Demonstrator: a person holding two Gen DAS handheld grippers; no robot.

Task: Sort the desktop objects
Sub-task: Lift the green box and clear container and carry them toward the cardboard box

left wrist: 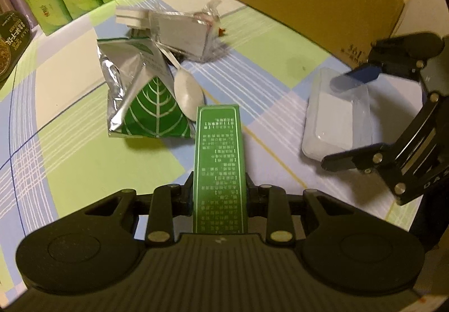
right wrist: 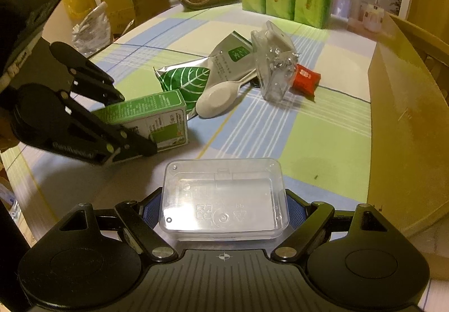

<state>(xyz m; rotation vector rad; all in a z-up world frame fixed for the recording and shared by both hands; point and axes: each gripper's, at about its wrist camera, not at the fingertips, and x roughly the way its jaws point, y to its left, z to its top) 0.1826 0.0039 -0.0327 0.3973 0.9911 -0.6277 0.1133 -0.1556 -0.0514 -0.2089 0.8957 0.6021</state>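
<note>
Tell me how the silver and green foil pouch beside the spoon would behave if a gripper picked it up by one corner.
The foil pouch would probably flop and bend, since its creased skin looks thin and soft. The shiny foil may slip between the fingers. It lies partly flattened, so it seems light for its size, and because it overlaps the white spoon, lifting it might nudge the spoon.

We're seeing dim, warm yellowish indoor light in both views. Soft shadows fall on the bench beneath things. Glare glints off the silver pouch and clear plastic box. Fisheye bending curves the bench rim, corners go black, and fine print looks soft and noisy.
</note>
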